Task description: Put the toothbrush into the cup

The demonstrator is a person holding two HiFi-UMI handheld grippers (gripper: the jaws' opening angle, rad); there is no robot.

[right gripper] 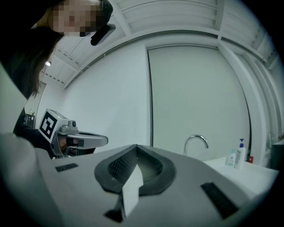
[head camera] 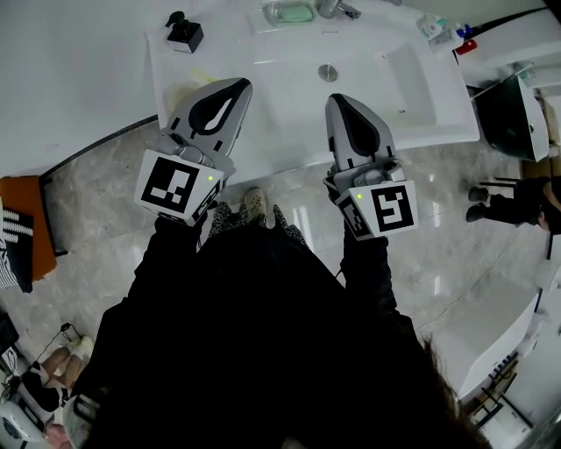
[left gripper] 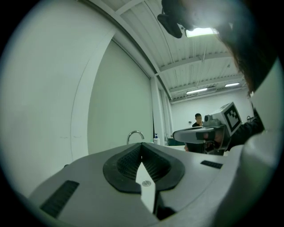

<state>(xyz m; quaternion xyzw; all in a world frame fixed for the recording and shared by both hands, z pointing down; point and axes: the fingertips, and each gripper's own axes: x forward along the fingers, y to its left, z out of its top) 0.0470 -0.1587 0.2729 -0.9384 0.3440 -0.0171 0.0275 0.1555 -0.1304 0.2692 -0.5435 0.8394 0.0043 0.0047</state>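
Observation:
I make out neither a toothbrush nor a cup for certain in any view. A pale yellowish thing (head camera: 188,81) lies on the left ledge of the white sink (head camera: 403,88), partly behind my left gripper (head camera: 238,86); I cannot tell what it is. The left gripper is level over the sink's front left edge, shut and empty, with its dark pads meeting (left gripper: 142,144). My right gripper (head camera: 338,98) hangs over the front edge near the drain (head camera: 327,72), also shut with nothing in it (right gripper: 136,146). Each gripper shows in the other's view: the right gripper (left gripper: 208,133), the left gripper (right gripper: 75,139).
A black soap dispenser (head camera: 185,33) stands at the sink's back left, a green soap dish (head camera: 290,12) and the tap (right gripper: 195,140) at the back. Small bottles (head camera: 433,27) stand at the back right. A dark bin (head camera: 504,114) is to the sink's right. A person (left gripper: 198,119) stands far off.

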